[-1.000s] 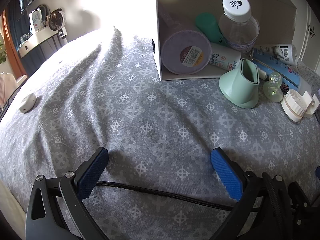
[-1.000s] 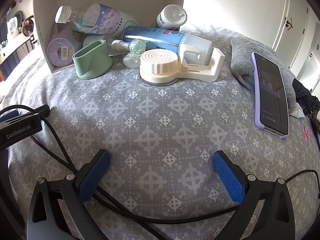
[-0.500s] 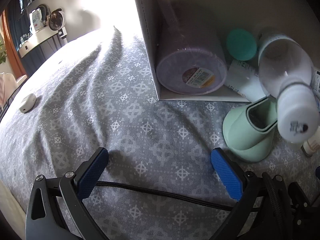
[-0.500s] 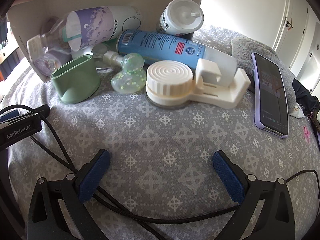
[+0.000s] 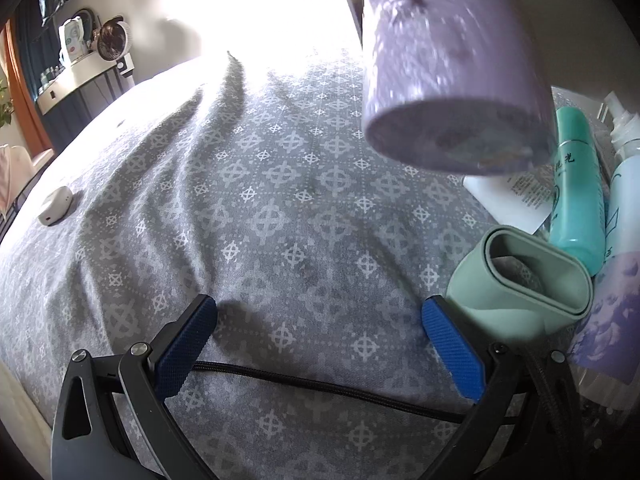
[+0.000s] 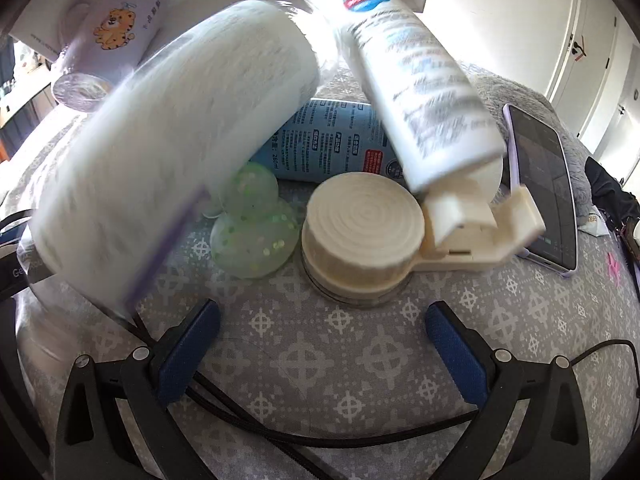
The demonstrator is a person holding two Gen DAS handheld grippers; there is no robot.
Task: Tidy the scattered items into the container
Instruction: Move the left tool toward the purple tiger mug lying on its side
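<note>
Items tumble, blurred, onto the grey patterned bedspread (image 5: 248,208). A purple cup (image 5: 452,92) hangs in mid-air above it, seen with a tiger print (image 6: 108,48) in the right wrist view. Beside my open, empty left gripper (image 5: 320,340) lie a green silicone holder (image 5: 520,284) and a teal bottle (image 5: 576,188). A large clear bottle (image 6: 172,168) and a white bottle (image 6: 416,92) fall over a blue spray can (image 6: 332,140), a green glitter toy (image 6: 252,228) and a cream round holder (image 6: 360,232). My right gripper (image 6: 320,344) stands open, empty. The white box (image 6: 44,16) is tilted overhead.
A phone (image 6: 544,184) leans on a grey plush cushion (image 6: 516,92) at the right. A small white device (image 5: 56,210) lies far left on the bed. Black cables (image 6: 340,440) run under both grippers. A shelf with a fan (image 5: 108,40) stands beyond the bed.
The box has tipped up and its contents have spilled out toward both grippers; the cup and bottles are falling. Neither gripper has moved.
</note>
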